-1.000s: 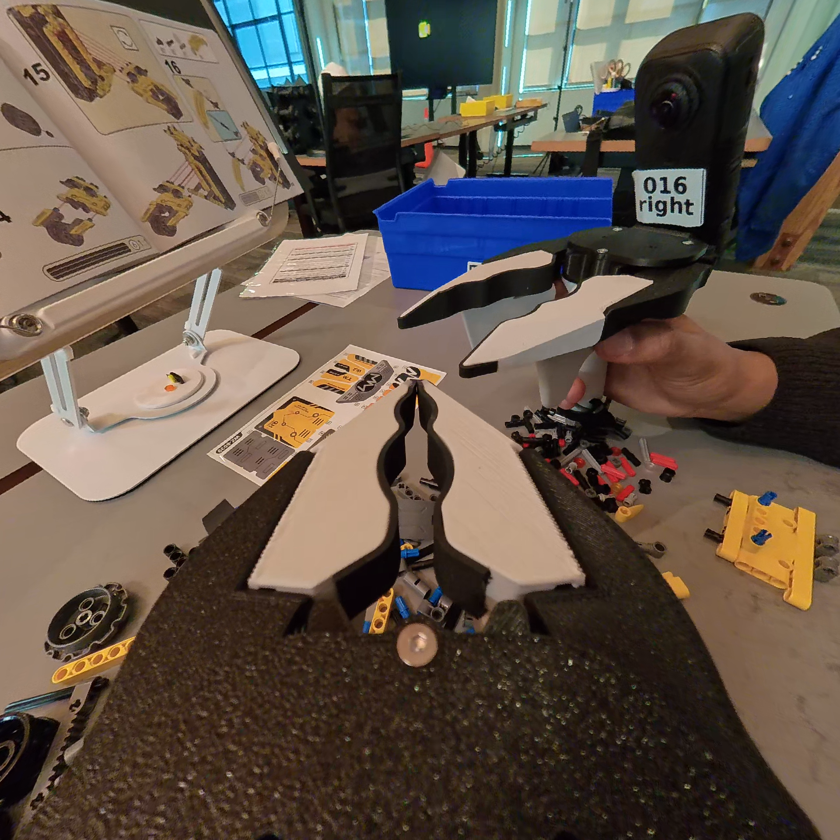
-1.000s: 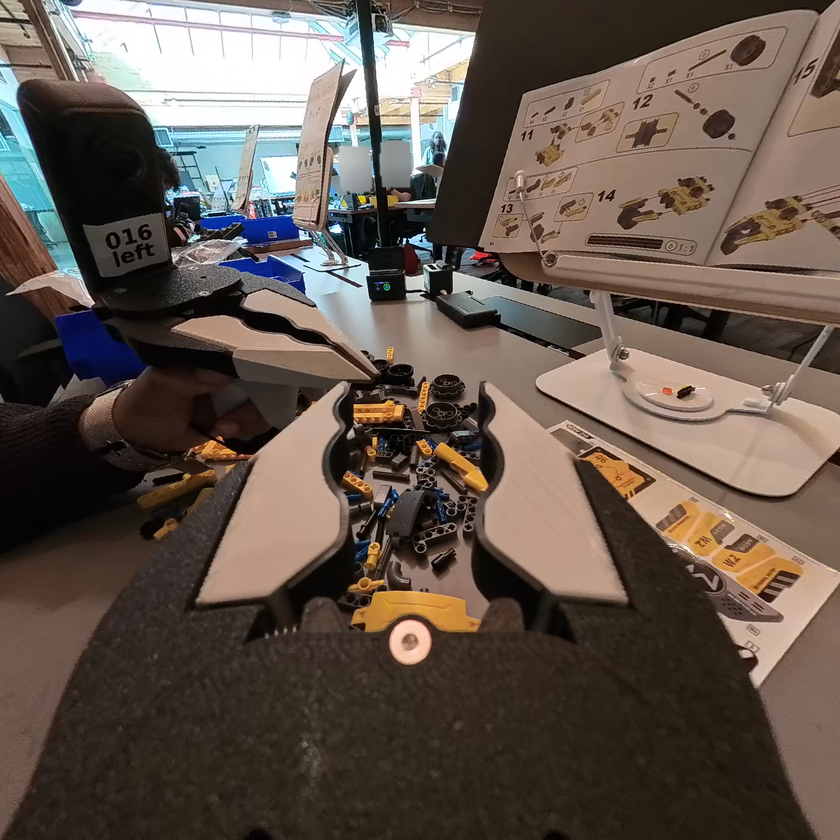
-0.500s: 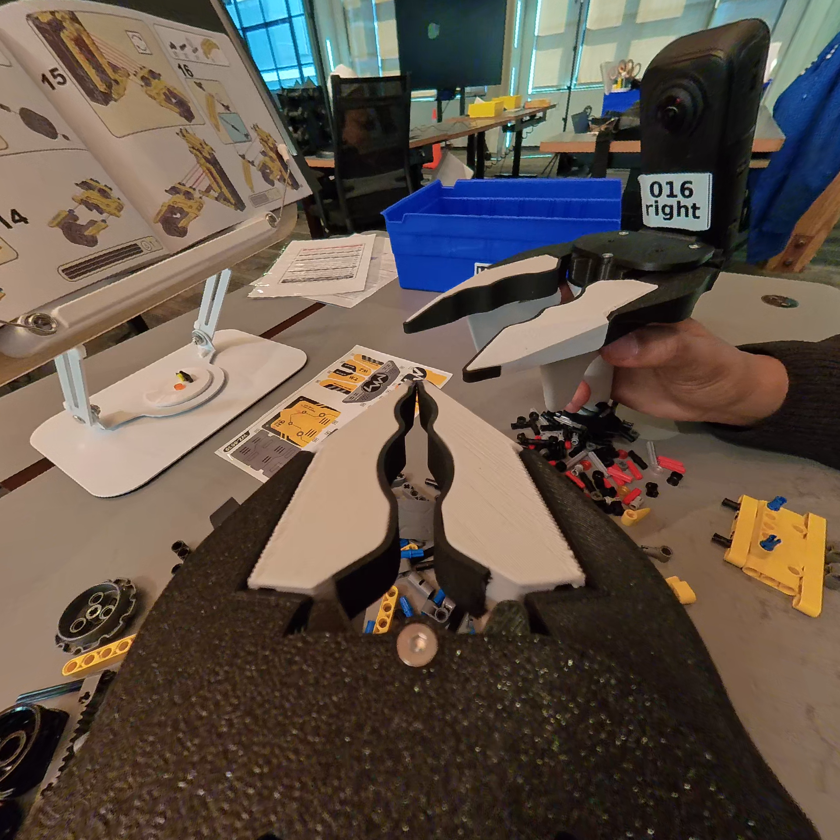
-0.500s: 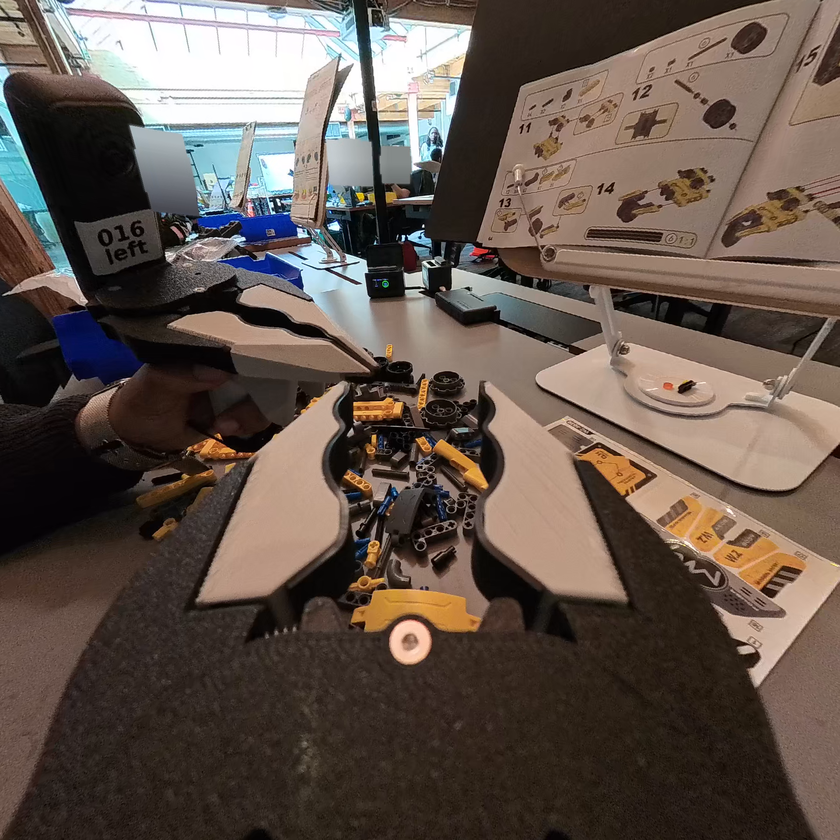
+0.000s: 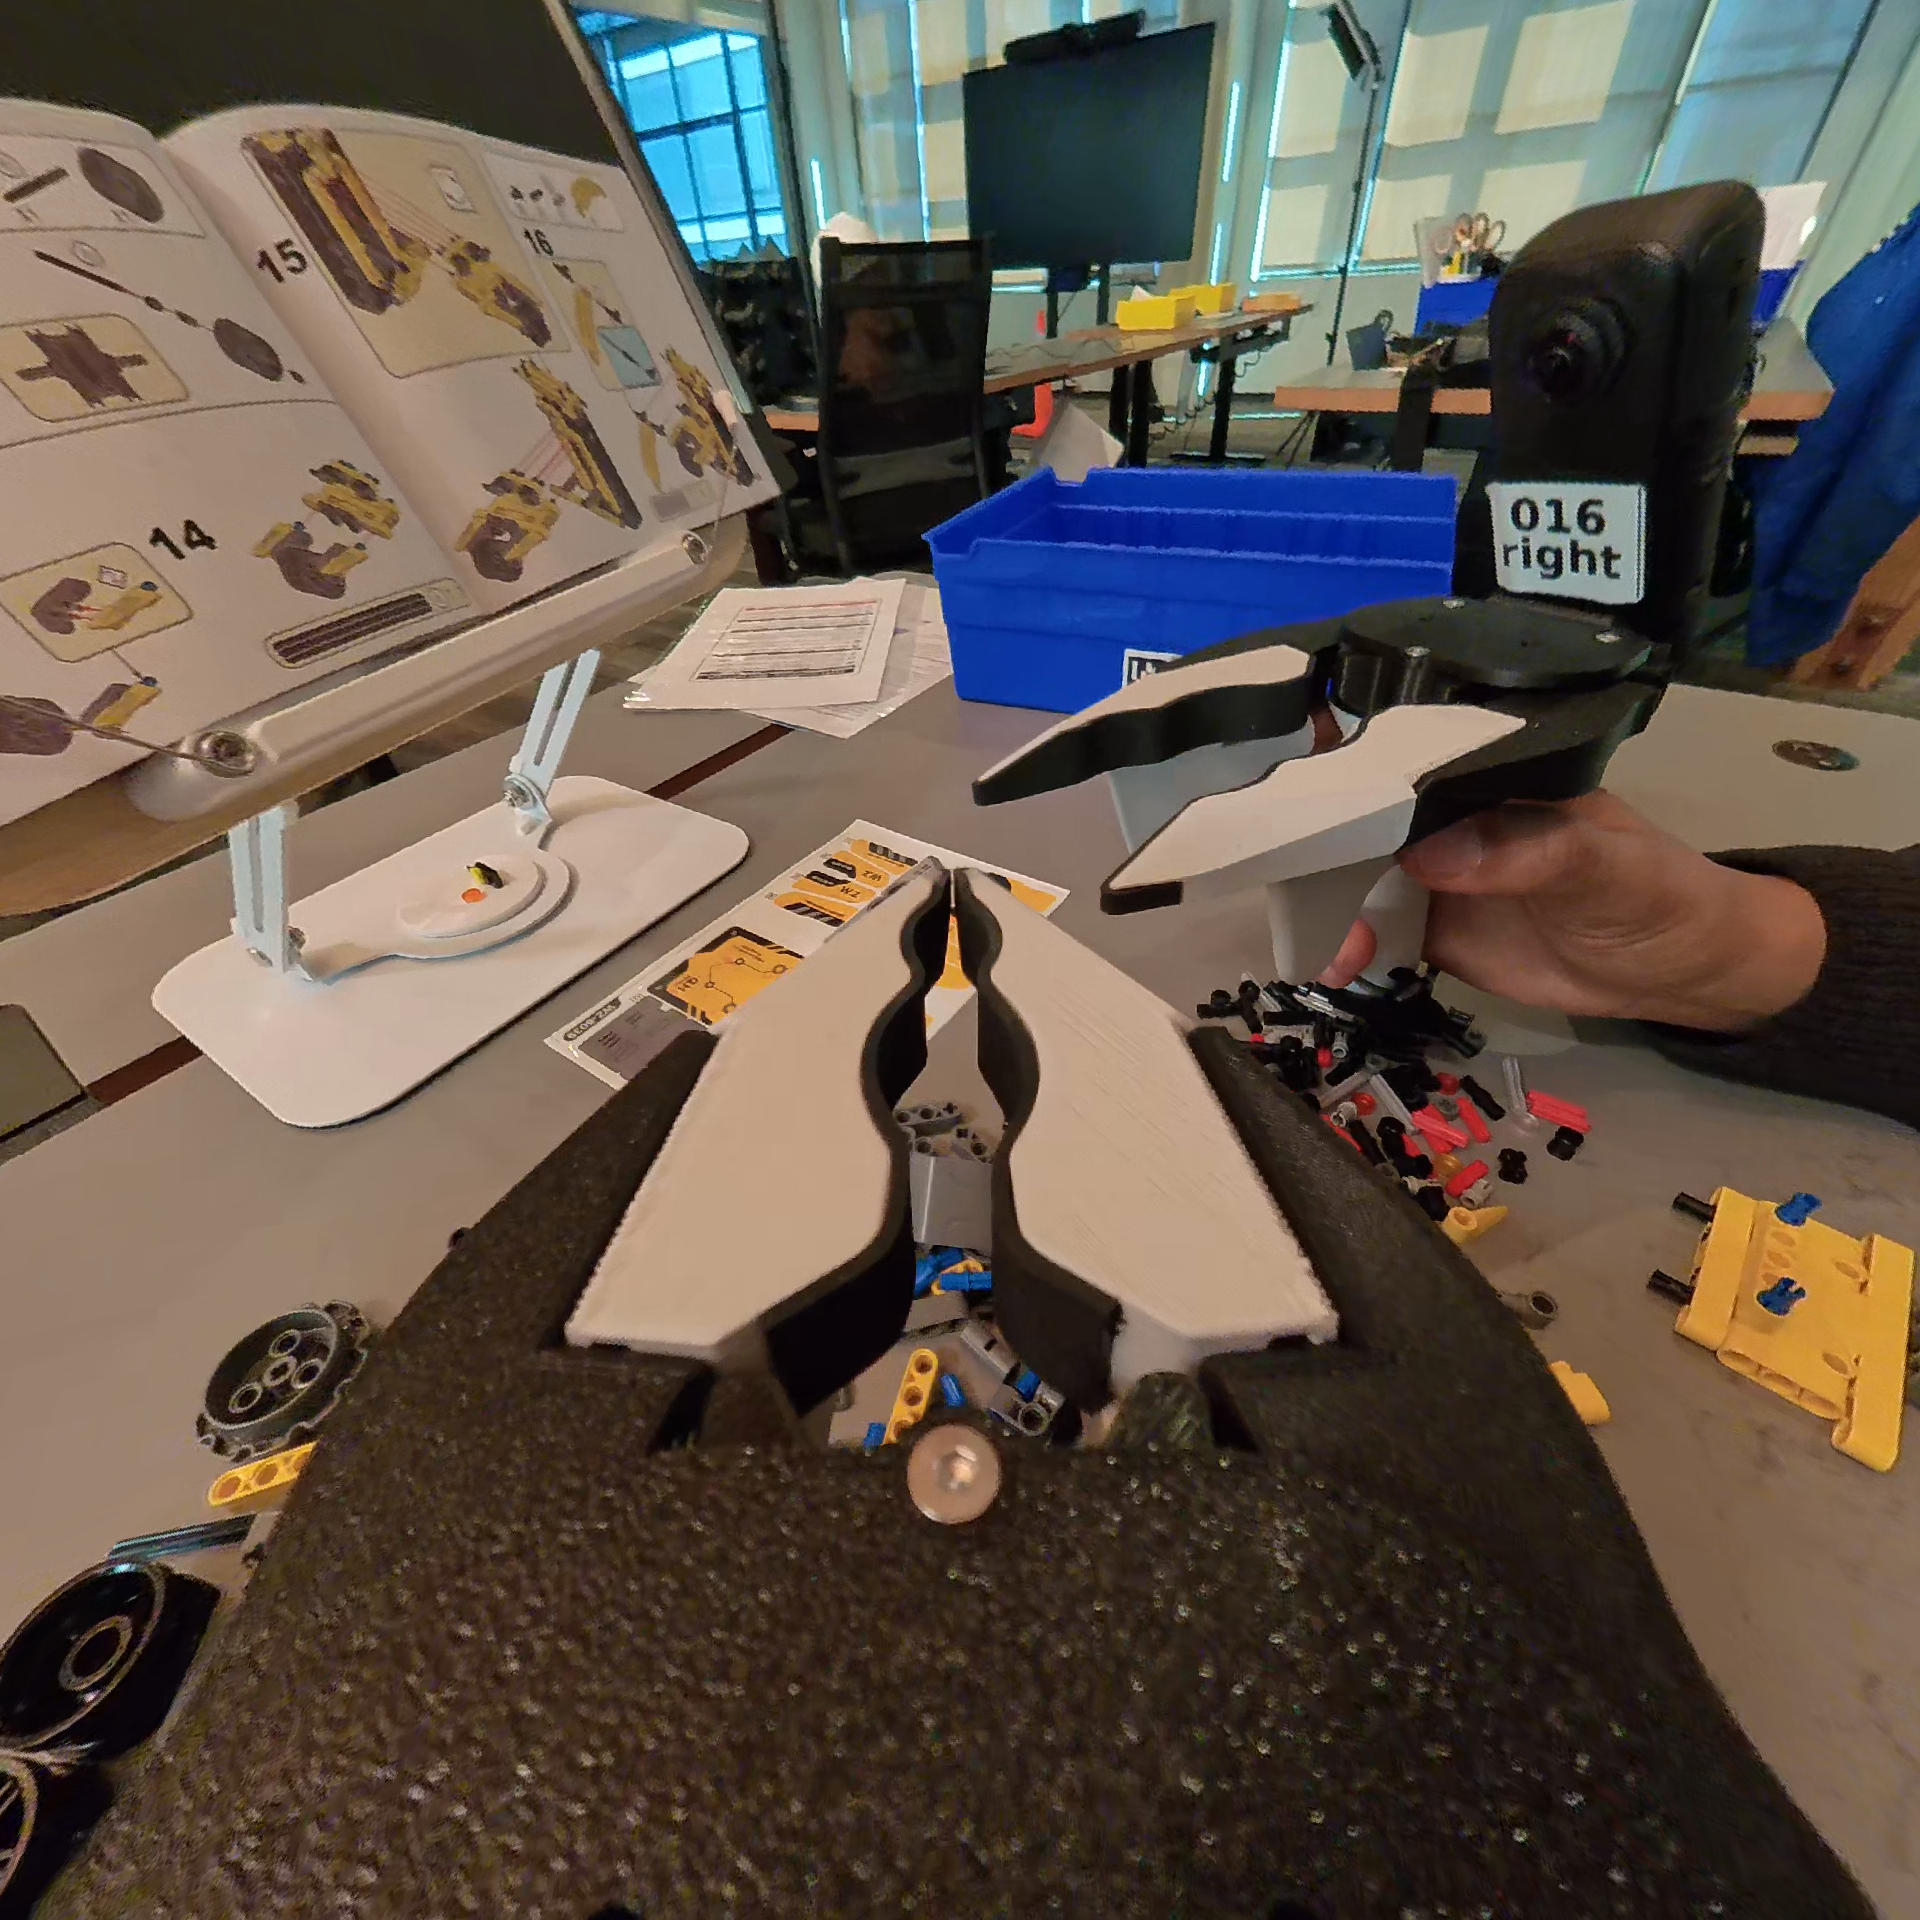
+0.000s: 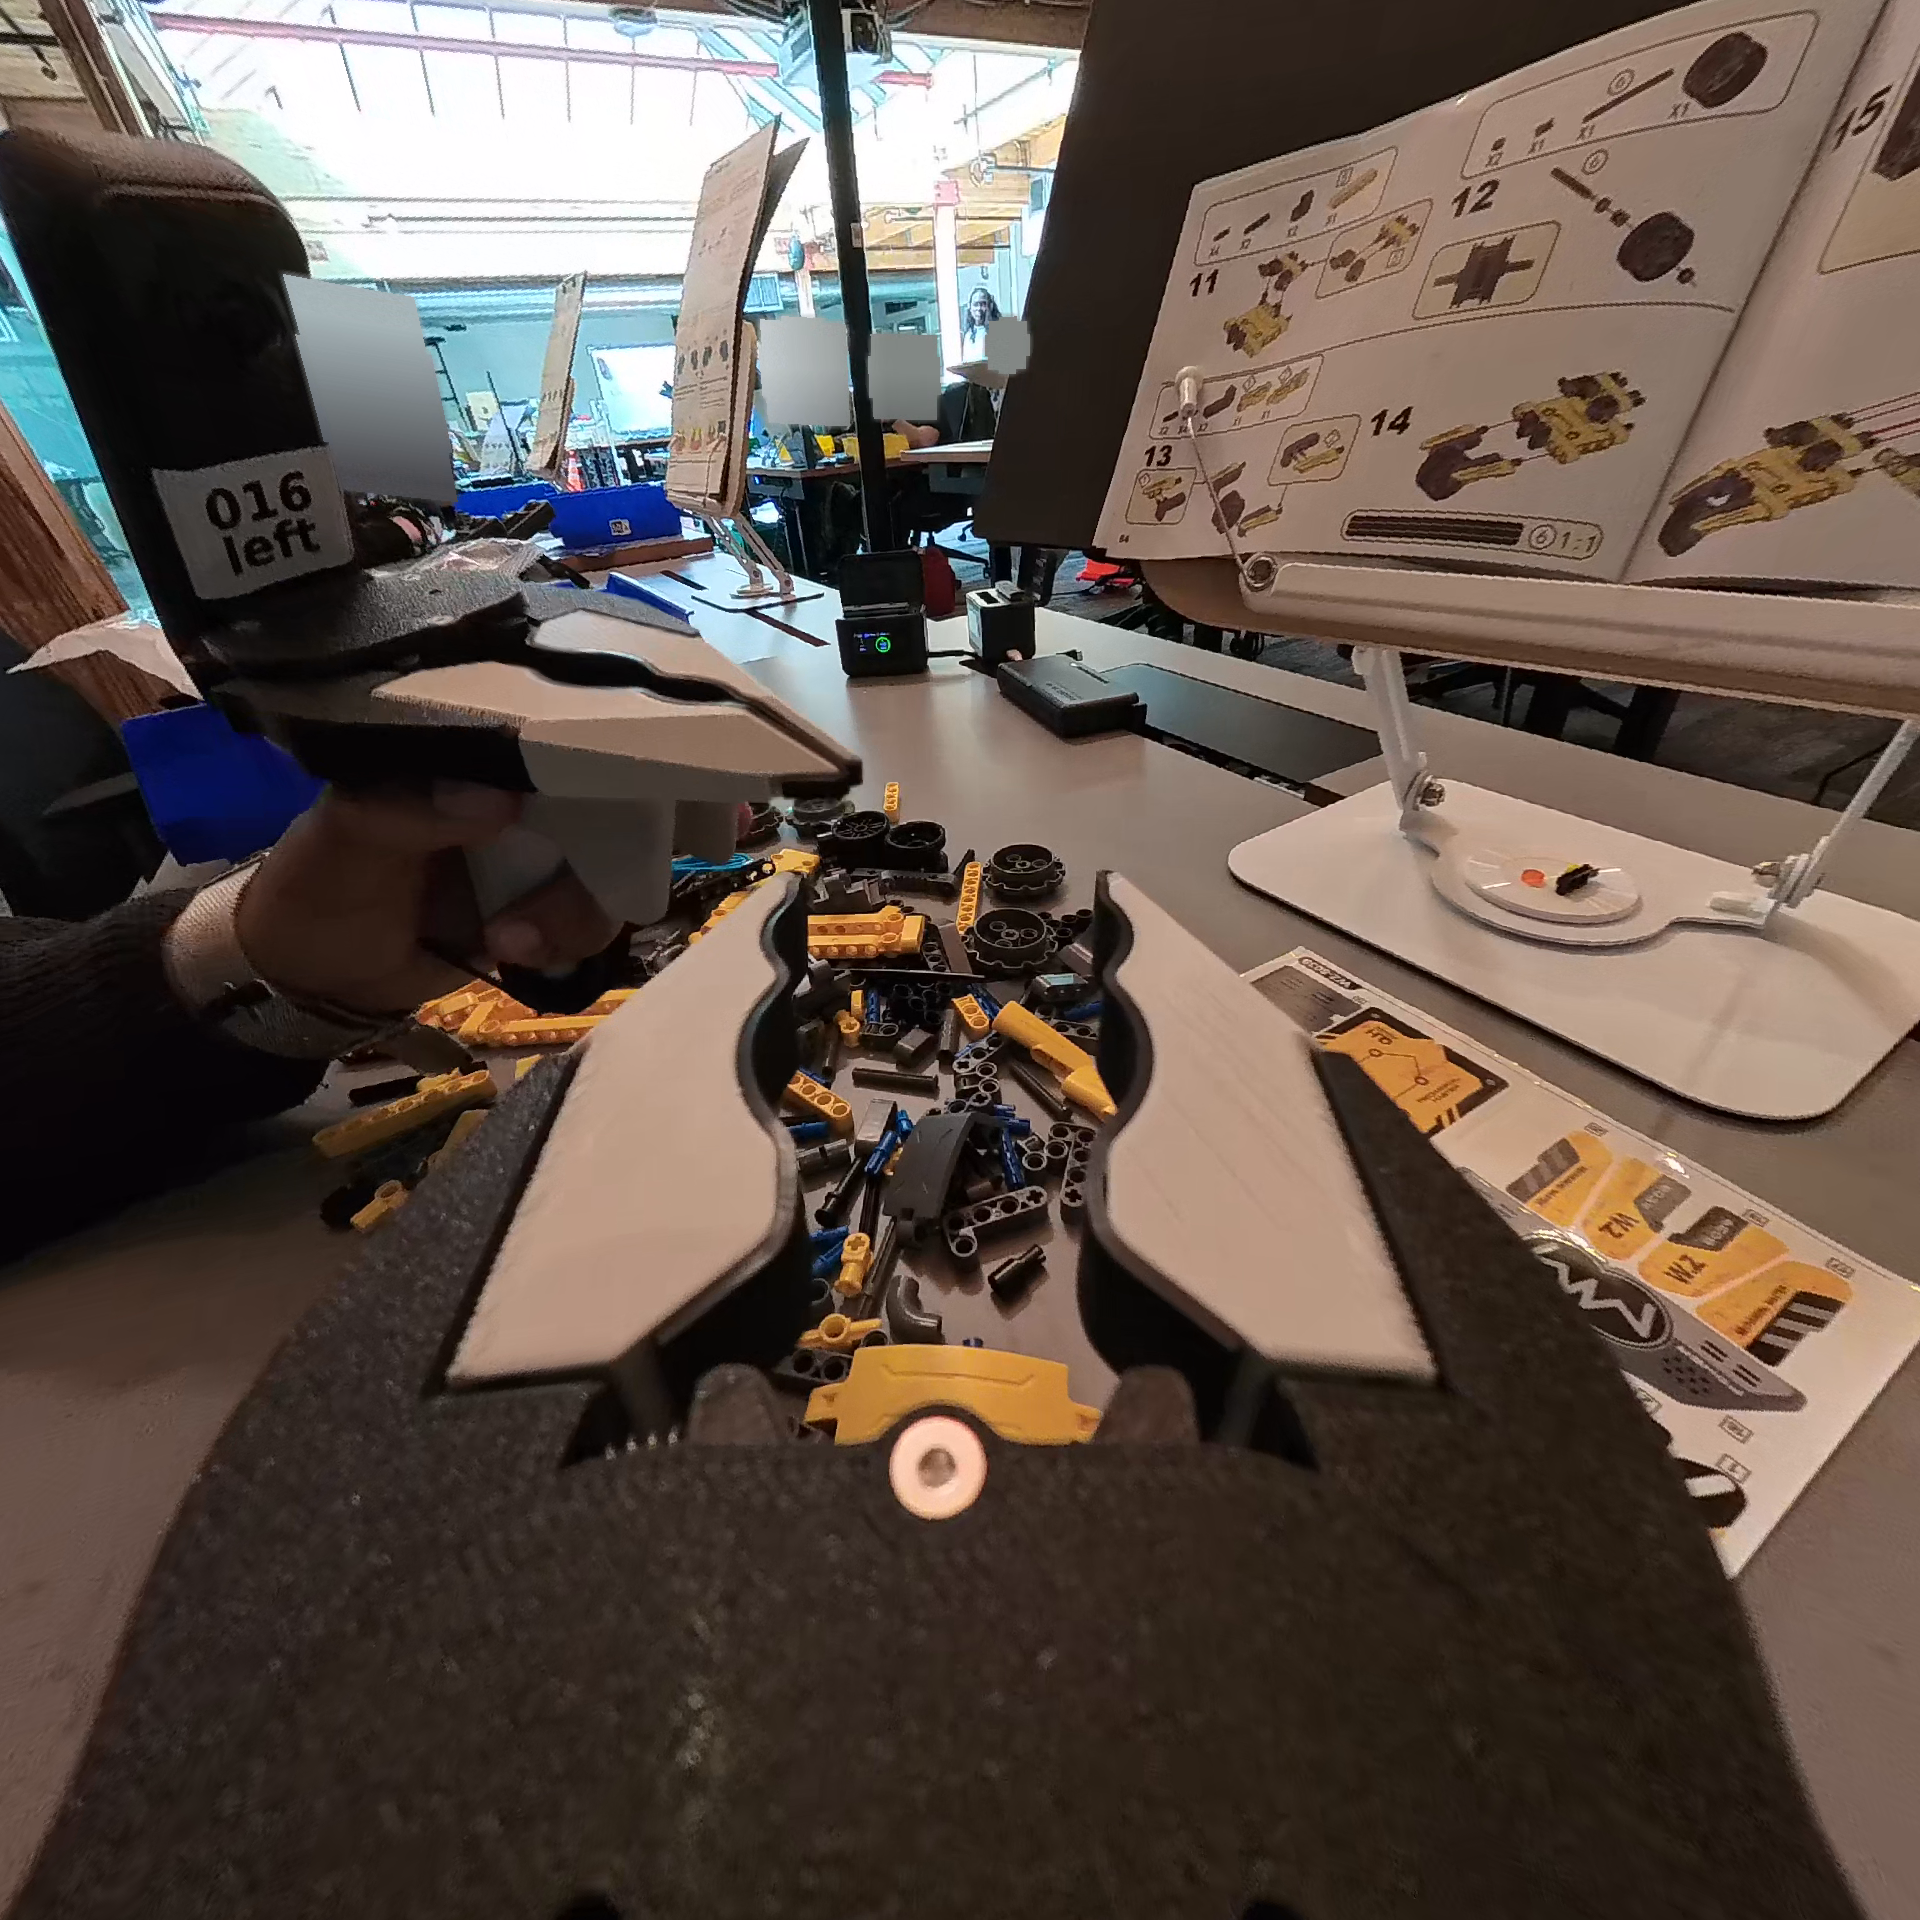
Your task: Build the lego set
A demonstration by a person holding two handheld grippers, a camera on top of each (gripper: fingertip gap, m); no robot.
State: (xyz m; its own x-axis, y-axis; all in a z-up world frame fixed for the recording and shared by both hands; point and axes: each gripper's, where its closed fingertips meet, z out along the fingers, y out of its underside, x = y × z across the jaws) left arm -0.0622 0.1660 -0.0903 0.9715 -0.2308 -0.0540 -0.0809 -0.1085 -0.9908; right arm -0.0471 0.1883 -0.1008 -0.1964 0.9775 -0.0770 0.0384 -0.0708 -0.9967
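My left gripper [image 5: 951,875] is shut with nothing between its tips, held above loose building-toy parts, with a grey piece [image 5: 940,1174] showing under its fingers. It also shows at the left of the right wrist view [image 6: 844,774], held by a hand. My right gripper [image 6: 951,891] is open and empty, hovering over a pile of yellow, black and blue parts [image 6: 935,1081], with a yellow curved panel [image 6: 951,1387] just below its base. In the left wrist view it [image 5: 1042,847] hangs above a pile of black and red pins [image 5: 1392,1081].
An open instruction booklet [image 5: 312,364] rests on a white stand [image 5: 447,935]. A sticker sheet [image 5: 727,966] lies on the grey table. A blue bin [image 5: 1195,582] stands behind. A yellow plate assembly [image 5: 1808,1320] lies right; a toothed wheel [image 5: 281,1377] and black tyre [image 5: 83,1652] lie left. Less than 4 cm separates the two grippers' tips. The right tips stand about 20 cm off the yellow plate assembly [image 5: 1808,1320].
The left wrist view has turned a little left, so more of the booklet shows. The left gripper stays shut and the right stays open, both nearly in place.
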